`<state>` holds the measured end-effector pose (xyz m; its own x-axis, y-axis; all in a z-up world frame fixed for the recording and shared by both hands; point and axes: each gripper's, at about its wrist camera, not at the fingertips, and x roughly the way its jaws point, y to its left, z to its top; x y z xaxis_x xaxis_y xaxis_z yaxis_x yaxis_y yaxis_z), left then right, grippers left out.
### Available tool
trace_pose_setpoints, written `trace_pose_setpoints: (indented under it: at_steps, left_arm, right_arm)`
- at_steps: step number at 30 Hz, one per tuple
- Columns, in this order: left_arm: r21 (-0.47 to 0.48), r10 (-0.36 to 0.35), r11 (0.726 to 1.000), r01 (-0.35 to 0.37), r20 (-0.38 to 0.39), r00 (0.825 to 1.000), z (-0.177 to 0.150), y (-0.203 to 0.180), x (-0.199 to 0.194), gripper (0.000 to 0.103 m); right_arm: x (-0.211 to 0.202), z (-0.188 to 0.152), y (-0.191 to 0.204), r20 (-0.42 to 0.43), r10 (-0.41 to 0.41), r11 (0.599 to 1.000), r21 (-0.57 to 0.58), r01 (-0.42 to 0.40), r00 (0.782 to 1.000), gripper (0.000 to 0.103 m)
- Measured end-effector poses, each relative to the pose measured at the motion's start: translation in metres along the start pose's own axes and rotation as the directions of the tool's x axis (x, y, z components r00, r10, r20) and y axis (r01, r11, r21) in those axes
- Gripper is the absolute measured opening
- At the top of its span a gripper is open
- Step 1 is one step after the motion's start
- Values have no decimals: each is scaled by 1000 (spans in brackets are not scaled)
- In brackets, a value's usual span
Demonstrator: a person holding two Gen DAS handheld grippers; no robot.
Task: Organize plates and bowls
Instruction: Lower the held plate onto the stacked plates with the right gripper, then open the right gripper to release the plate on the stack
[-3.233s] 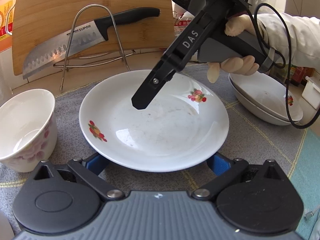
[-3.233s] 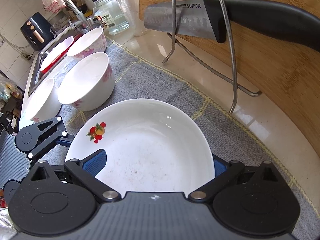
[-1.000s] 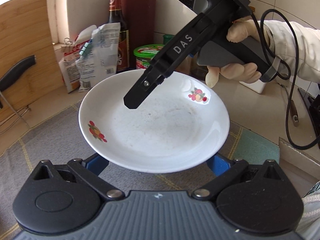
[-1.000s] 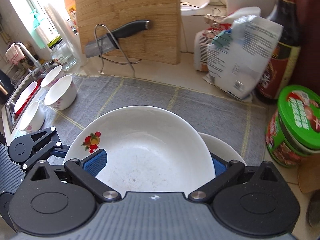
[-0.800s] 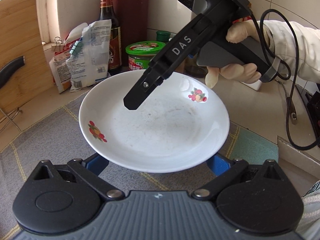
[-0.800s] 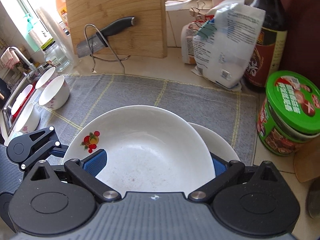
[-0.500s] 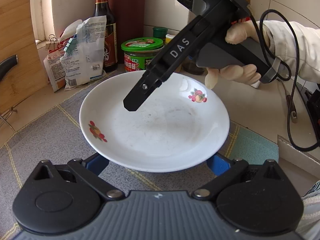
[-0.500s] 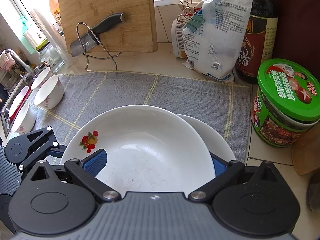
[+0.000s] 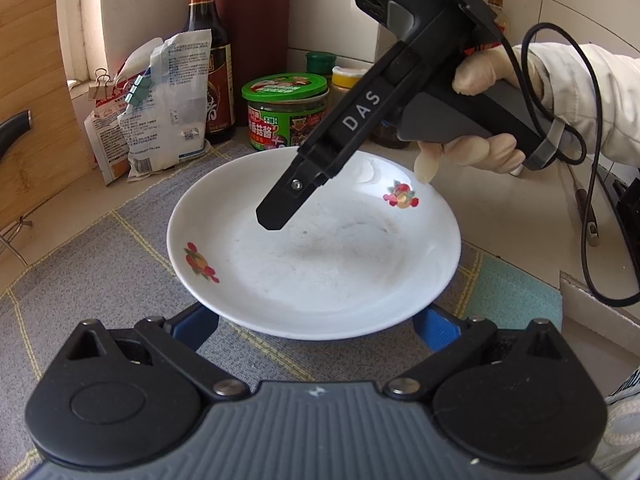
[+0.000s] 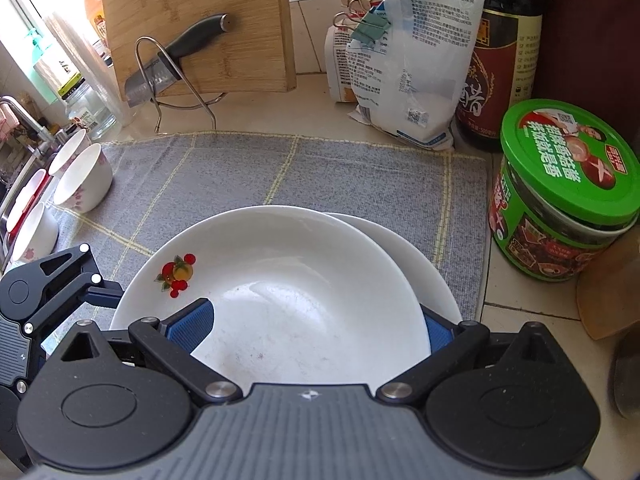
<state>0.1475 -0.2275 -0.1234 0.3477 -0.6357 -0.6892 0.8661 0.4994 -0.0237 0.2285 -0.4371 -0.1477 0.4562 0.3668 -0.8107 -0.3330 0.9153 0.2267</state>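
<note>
A white plate with fruit decals [image 9: 320,264] is held off the grey mat by both grippers. My left gripper [image 9: 316,328] has its blue pads under the rim on either side, shut on the plate's lower body. My right gripper [image 10: 314,330] is shut on the plate [image 10: 296,292], one pad on top and the other beneath; its upper finger [image 9: 280,212] lies over the plate's inside. Just under the held plate, a second white plate [image 10: 424,276] sits on the mat, offset to the right. Three white floral bowls [image 10: 82,178] stand at the mat's far left.
A green-lidded jar [image 10: 560,200], a dark sauce bottle [image 10: 500,60] and clipped bags [image 10: 404,60] stand close to the right of the plates. A bamboo board with a knife on a wire stand [image 10: 176,60] is at the back. The sink [image 10: 20,184] lies beyond the bowls.
Both grippers have carried the plate along the mat from in front of the cutting board to the right end. It now hangs over the second plate, beside the green jar.
</note>
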Motion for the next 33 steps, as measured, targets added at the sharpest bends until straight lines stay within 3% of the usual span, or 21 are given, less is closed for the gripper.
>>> trace_pose_setpoints:
  at_steps: [33]
  left_arm:
    - [10,13,1000,-13,52,999,-8,0,-11,102]
  right_arm:
    - [-28,-13,-3,24,-105,992,68,103,994,103]
